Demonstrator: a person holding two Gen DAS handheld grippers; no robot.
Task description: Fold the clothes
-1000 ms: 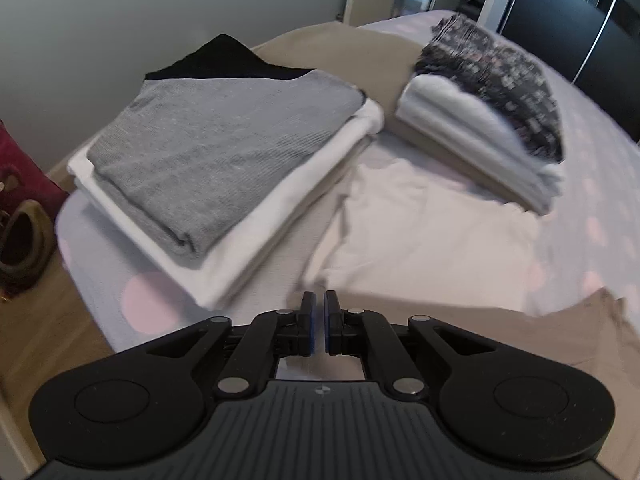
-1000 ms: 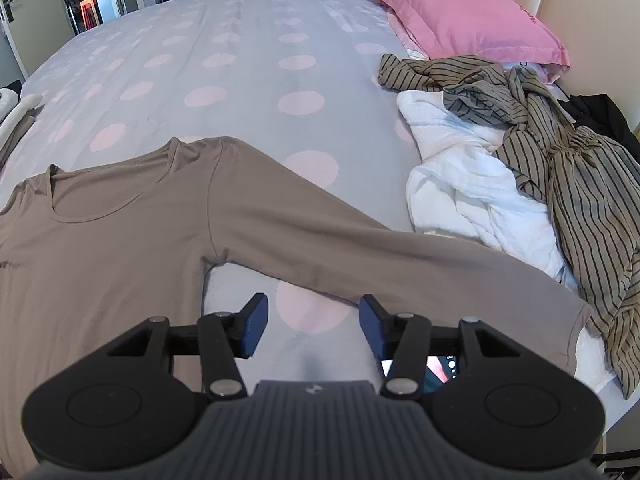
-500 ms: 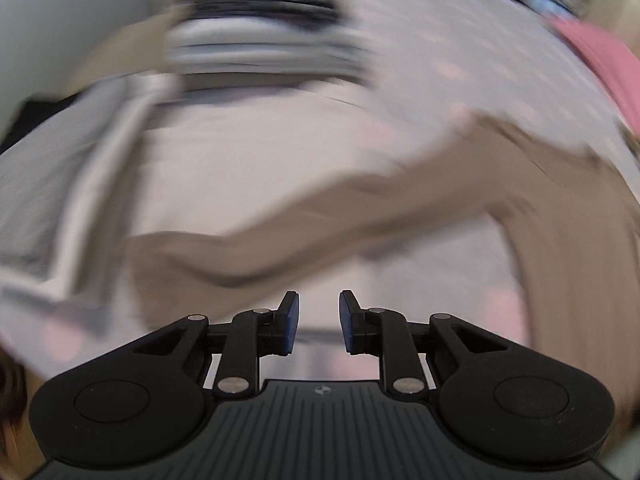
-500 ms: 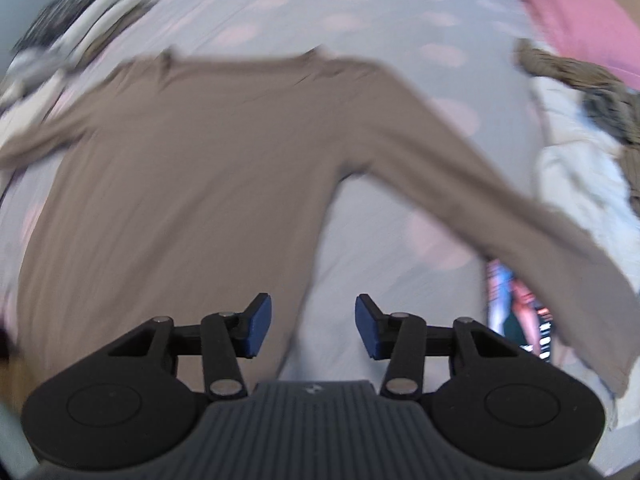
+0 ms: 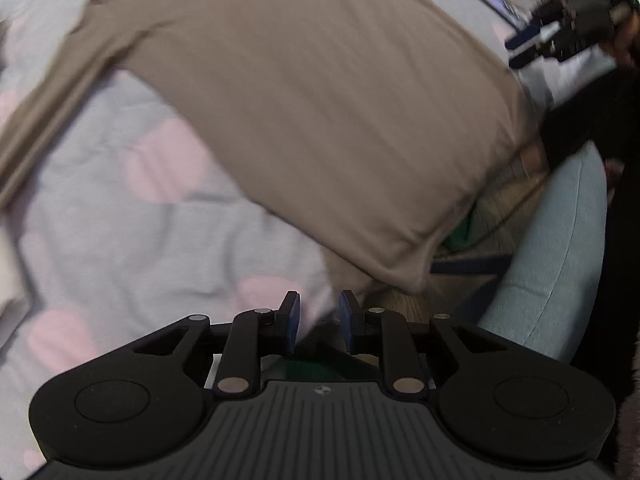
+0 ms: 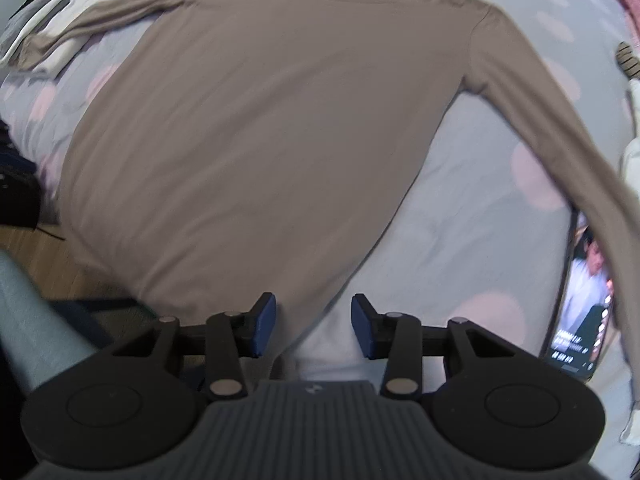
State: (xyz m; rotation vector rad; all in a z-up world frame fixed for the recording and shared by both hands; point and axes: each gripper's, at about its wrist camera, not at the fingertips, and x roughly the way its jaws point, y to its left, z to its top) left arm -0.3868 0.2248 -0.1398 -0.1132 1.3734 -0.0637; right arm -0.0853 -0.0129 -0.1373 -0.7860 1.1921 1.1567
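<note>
A taupe long-sleeved shirt [image 6: 260, 120] lies spread flat on the grey bed sheet with pale pink dots [image 6: 460, 248], its hem reaching the bed's edge. The right claw [image 6: 313, 330] hangs released over the hem corner, gripping nothing. The left claw [image 5: 319, 322], released too, hovers by the opposite hem corner; that view is motion-blurred. A lit phone [image 6: 580, 300] lies partly under one sleeve.

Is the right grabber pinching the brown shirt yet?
Apart. In the right wrist view the right gripper is open, and the brown long-sleeved shirt lies flat on the bed, its hem under the gap, neither pad closed on it.
</note>
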